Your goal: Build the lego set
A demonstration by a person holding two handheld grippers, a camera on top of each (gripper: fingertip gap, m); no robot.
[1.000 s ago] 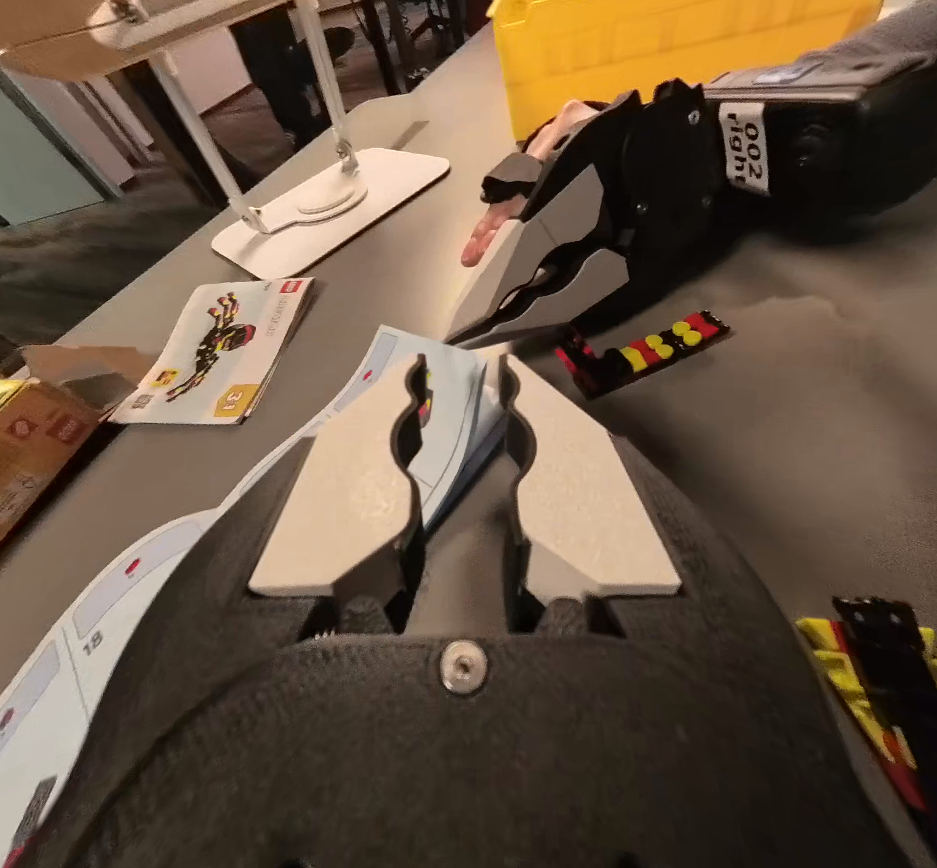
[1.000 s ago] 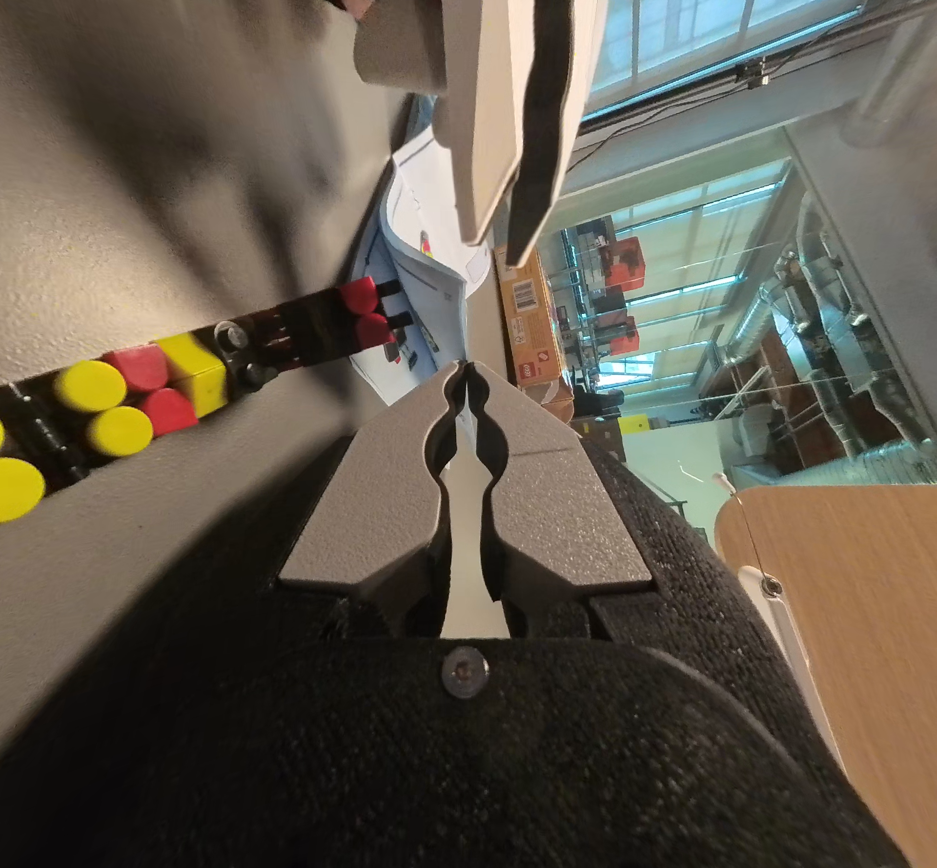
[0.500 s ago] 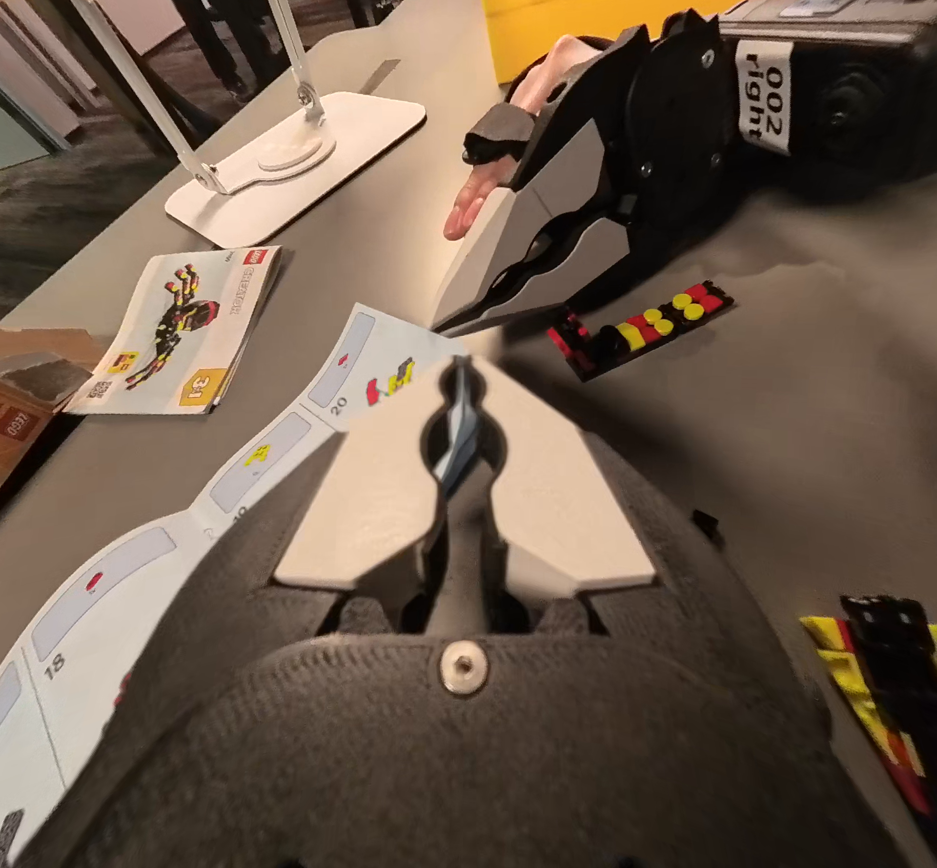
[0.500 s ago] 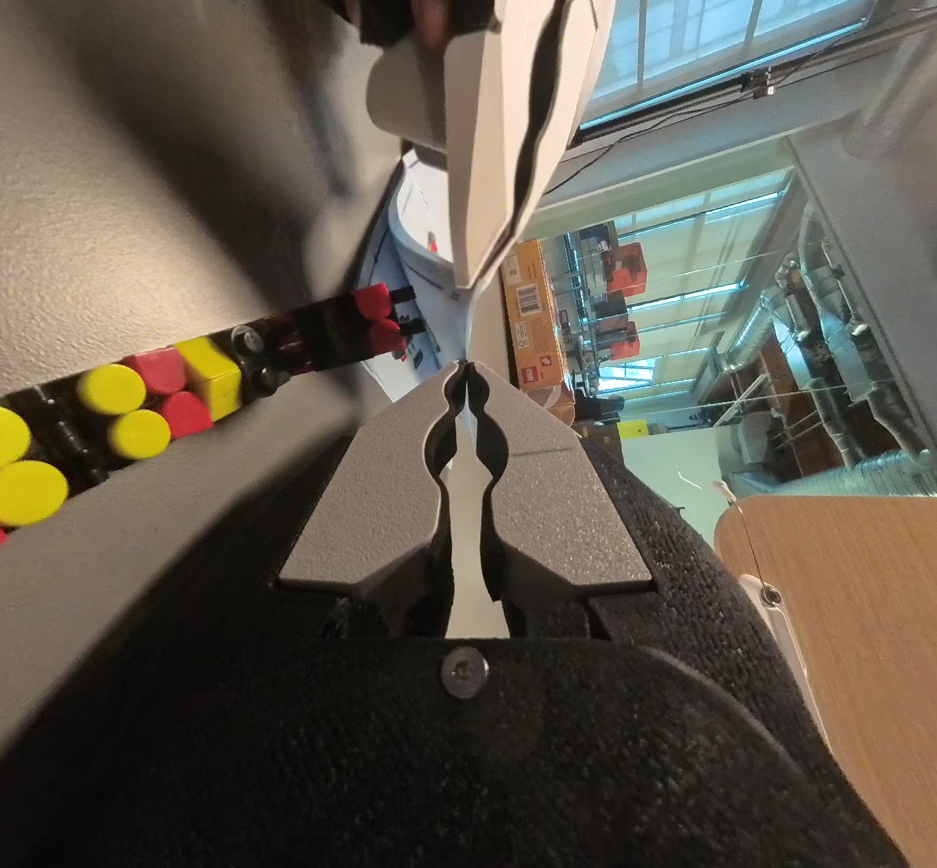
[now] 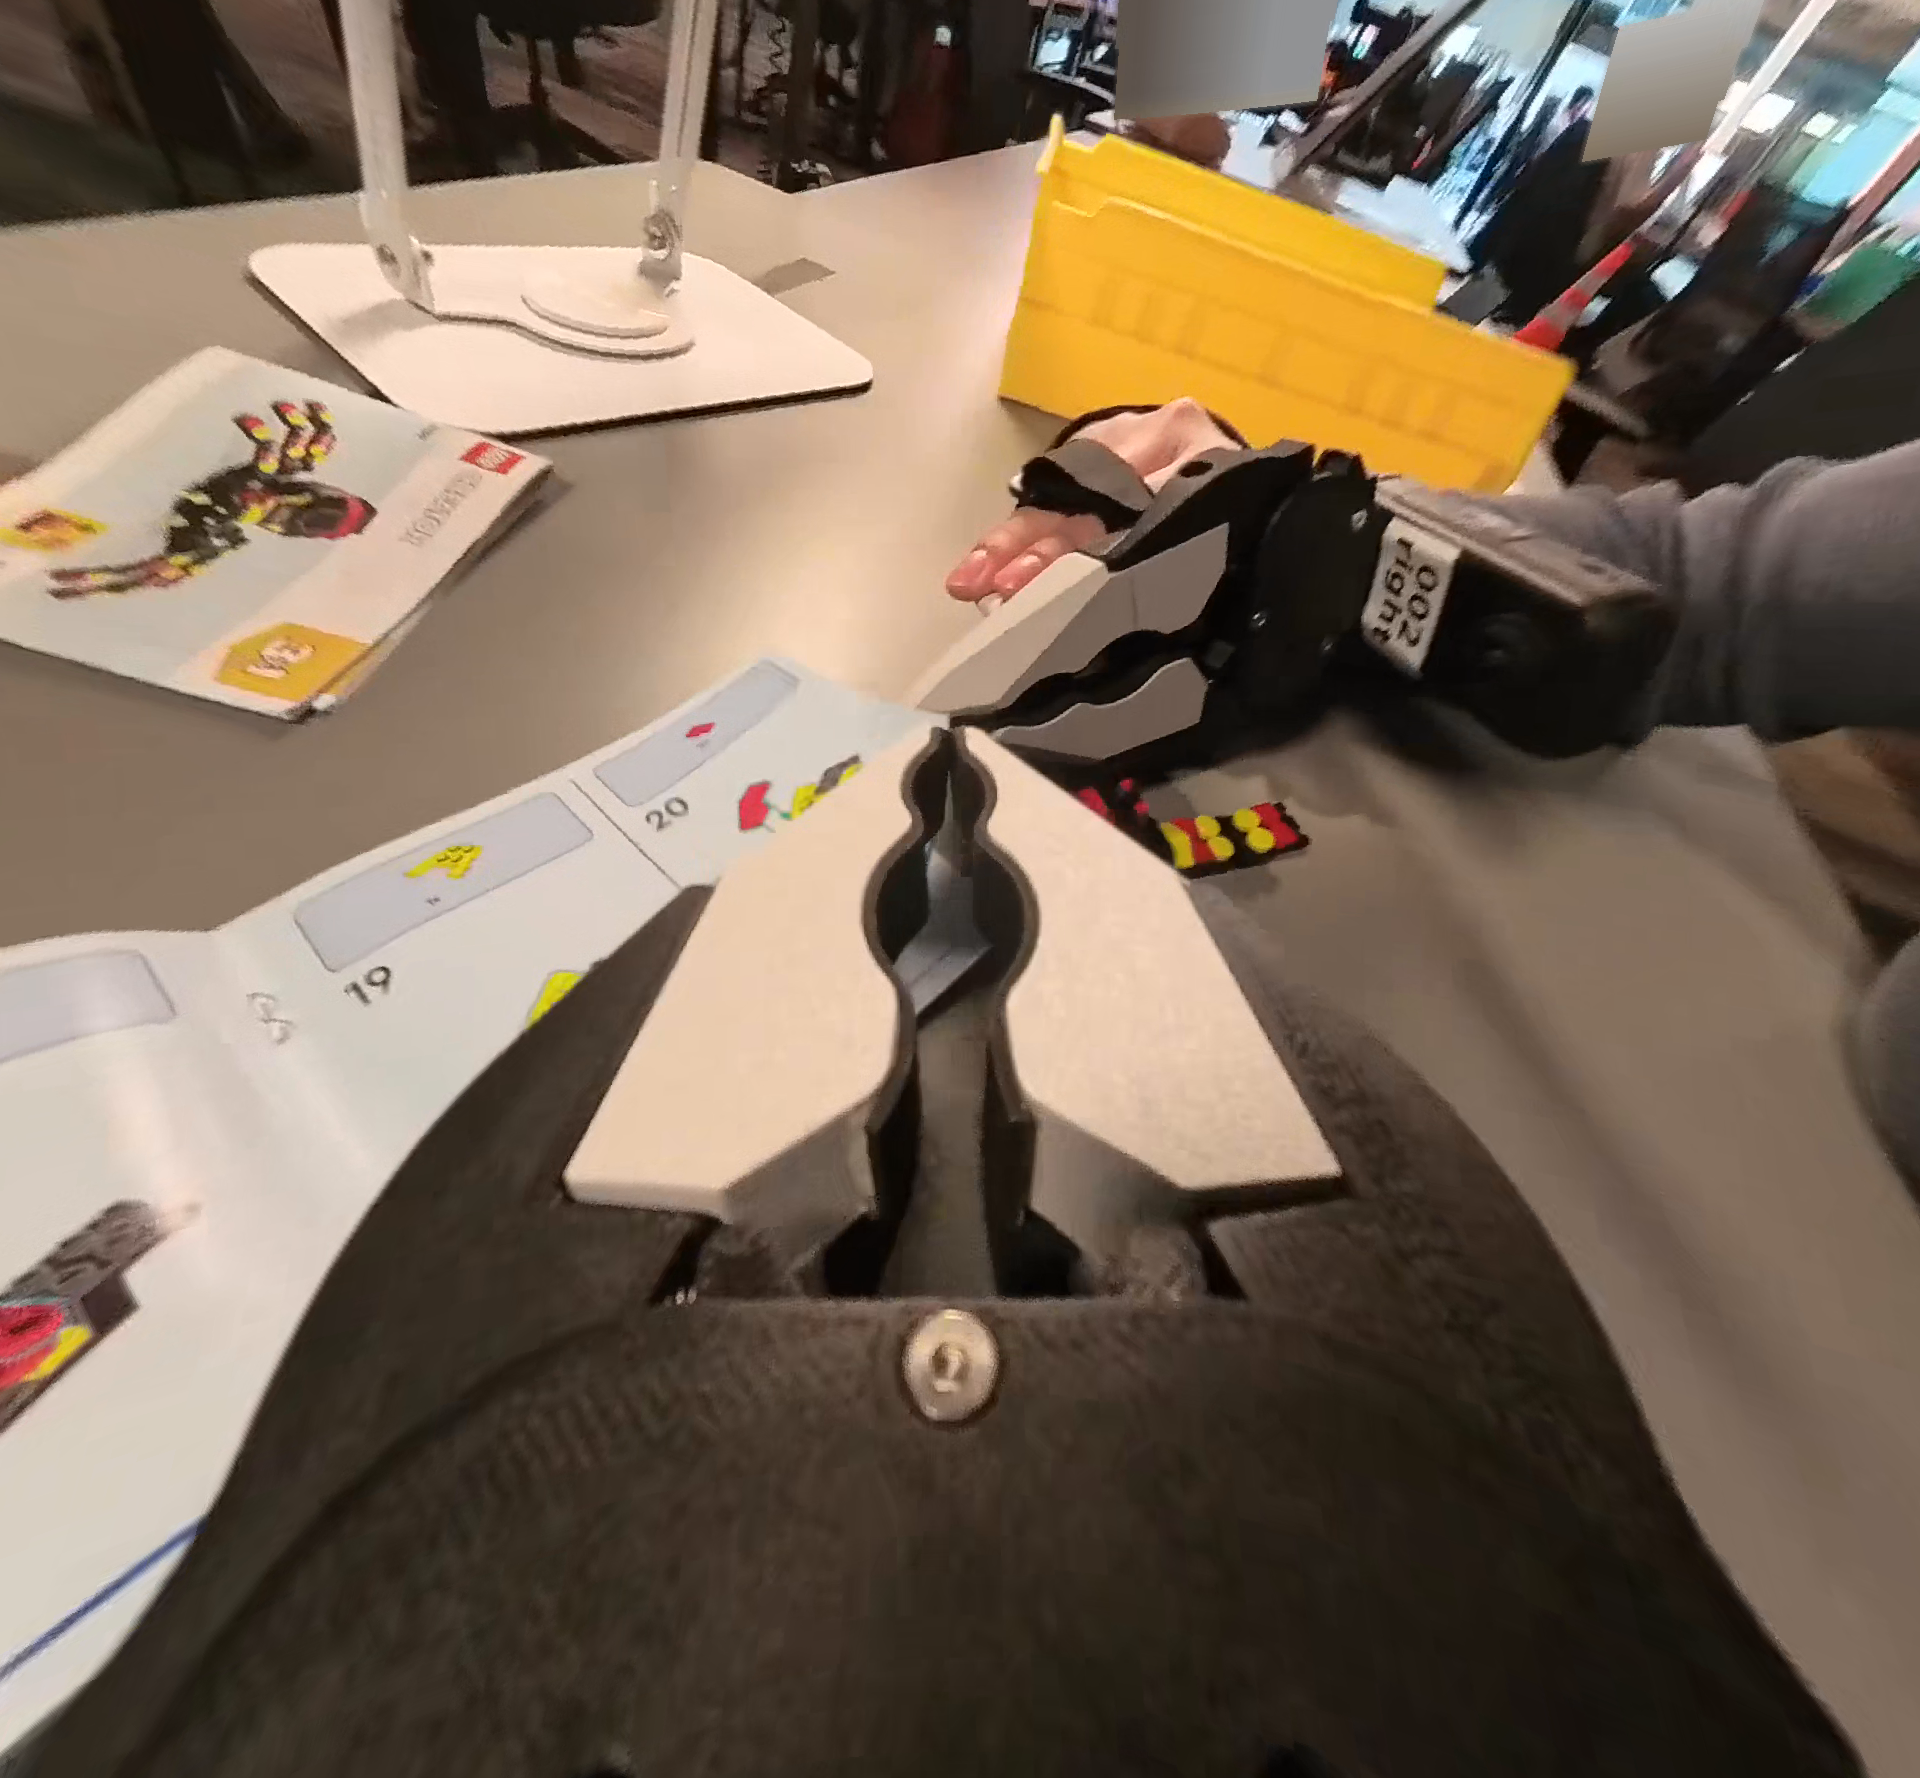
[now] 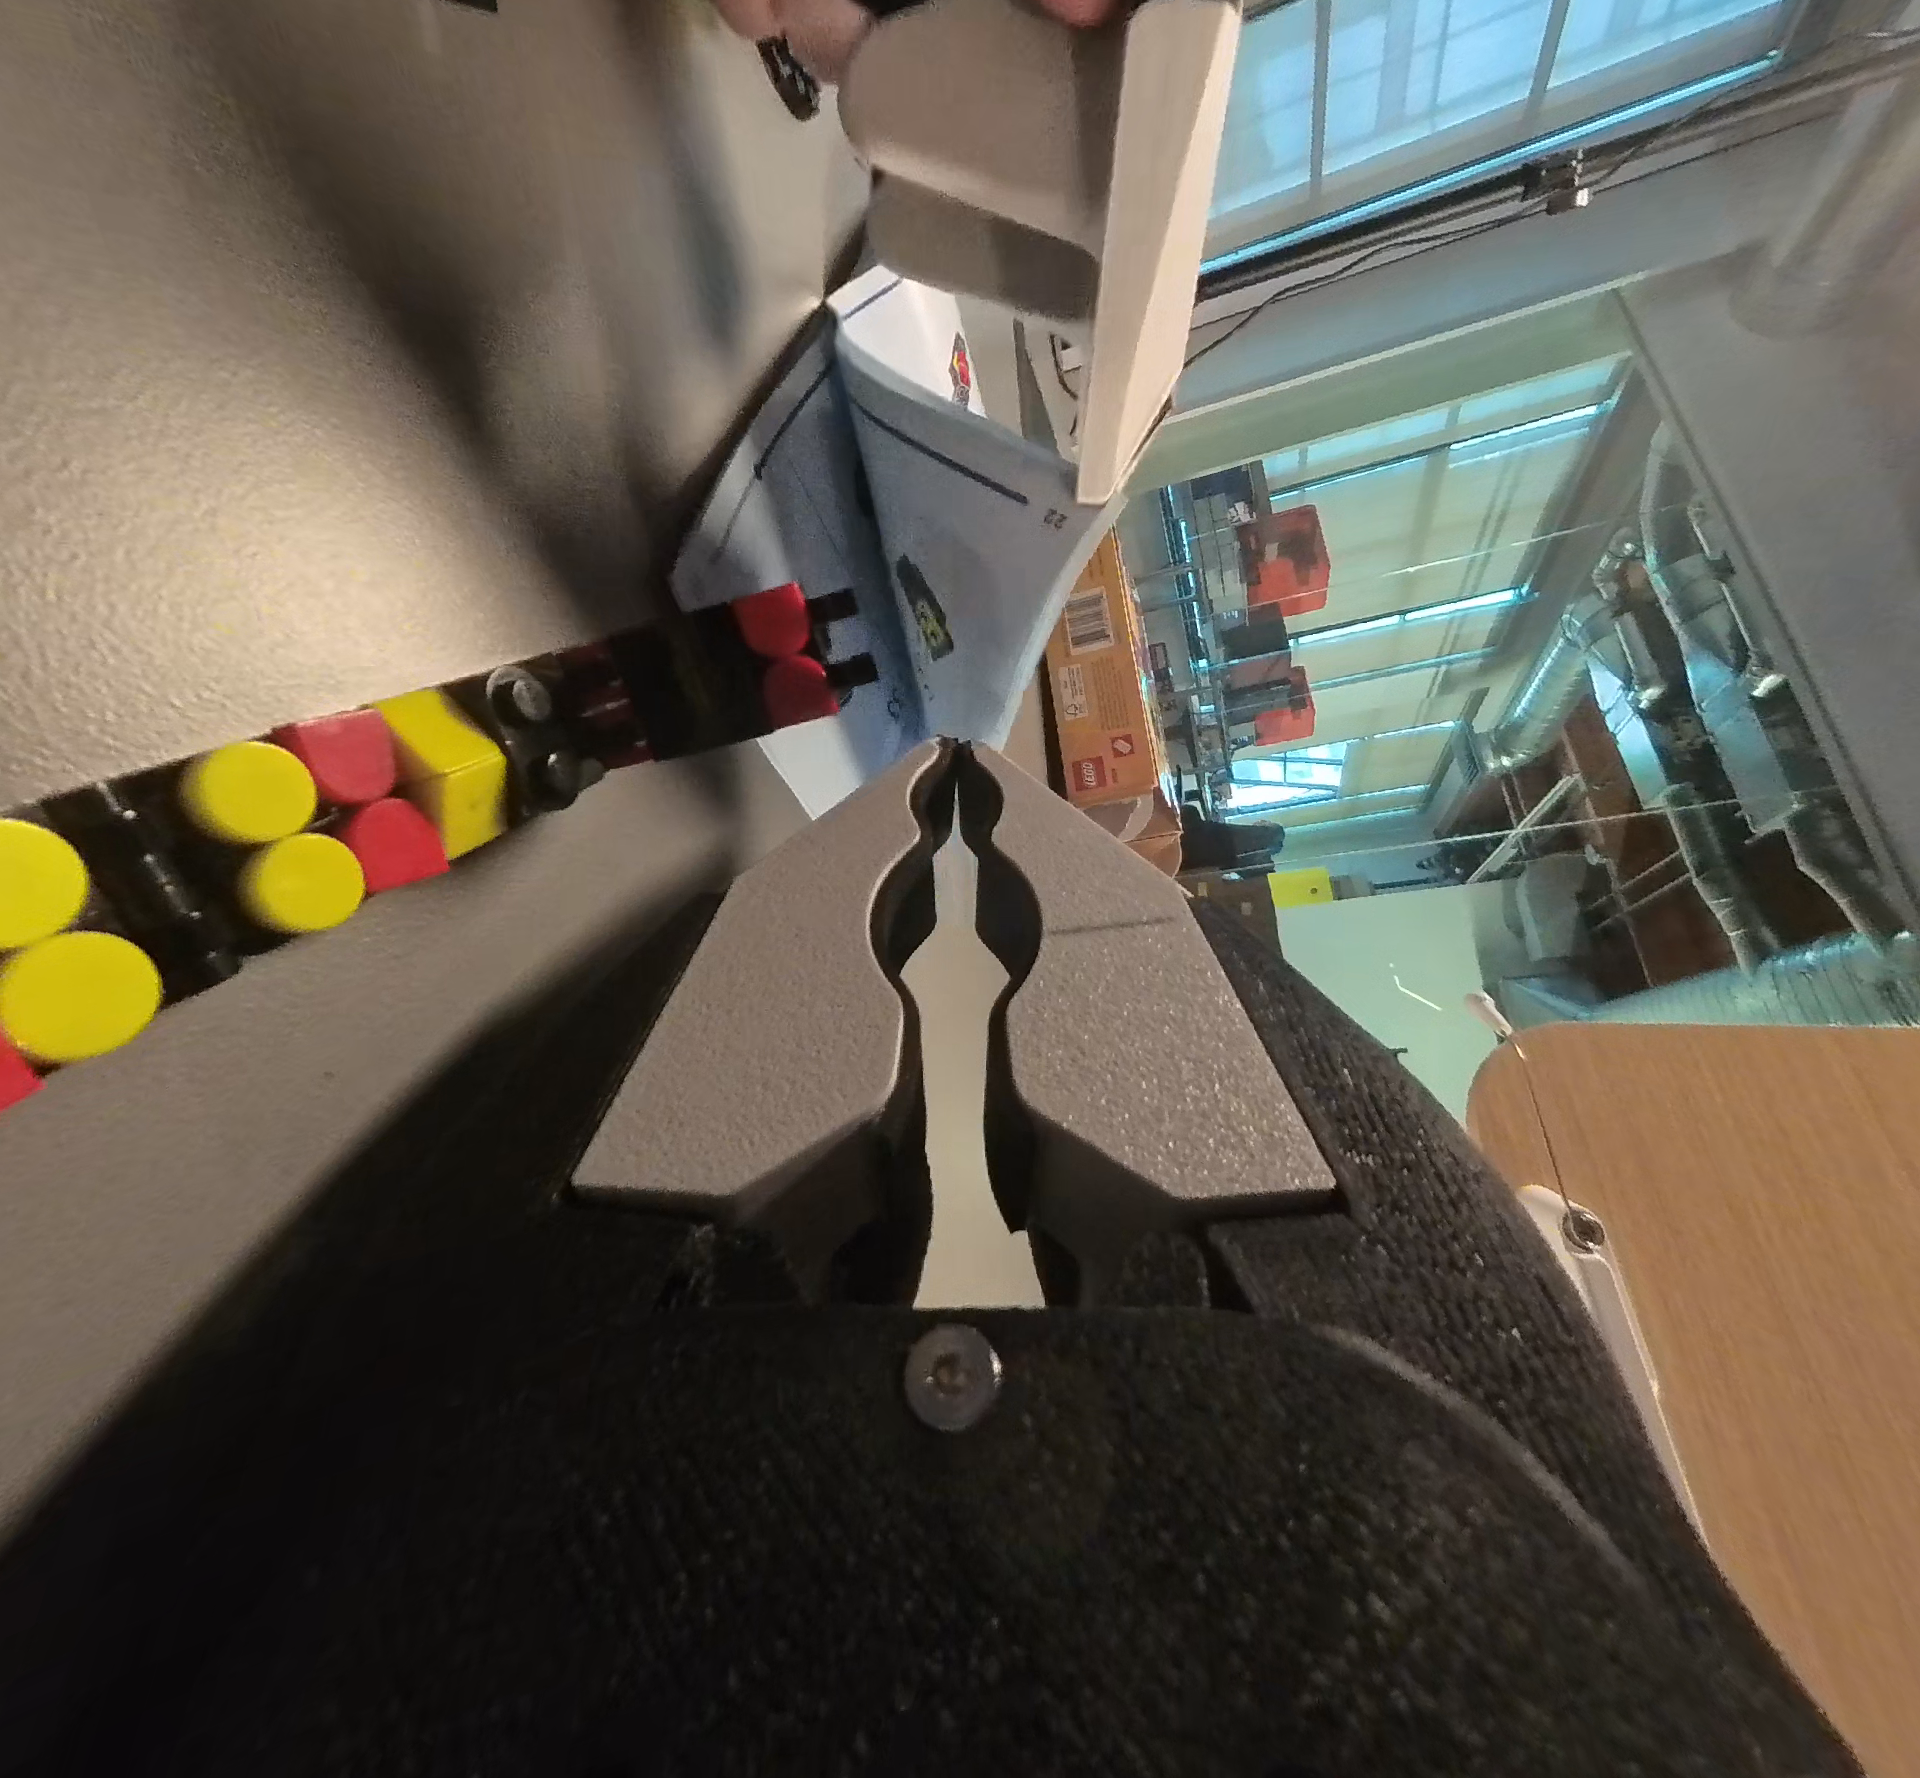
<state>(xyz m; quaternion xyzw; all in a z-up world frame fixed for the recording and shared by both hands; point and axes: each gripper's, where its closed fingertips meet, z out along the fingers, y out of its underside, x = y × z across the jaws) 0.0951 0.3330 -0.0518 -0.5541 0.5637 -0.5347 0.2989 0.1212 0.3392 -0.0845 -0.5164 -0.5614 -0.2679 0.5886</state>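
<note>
Left wrist view: left gripper (image 5: 951, 741) jaws clamped on a page of the open instruction booklet (image 5: 436, 907), lifting its corner off the tabletop (image 5: 665, 523). Right gripper (image 5: 966, 689) lies on its side just ahead, jaws together, empty. Lego strip (image 5: 1226, 835), black with red and yellow studs, sits just right of the left jaws, touching the booklet edge beside the right jaws in the right wrist view. Step looks like page-turning to check the build, no brick in hand. Next move likely needs the page carried over left without tearing or dragging the strip. Room: bare tabletop right; second booklet (image 5: 249, 523), white stand base (image 5: 561, 346) far left; yellow bin (image 5: 1268, 346) beyond.
</note>
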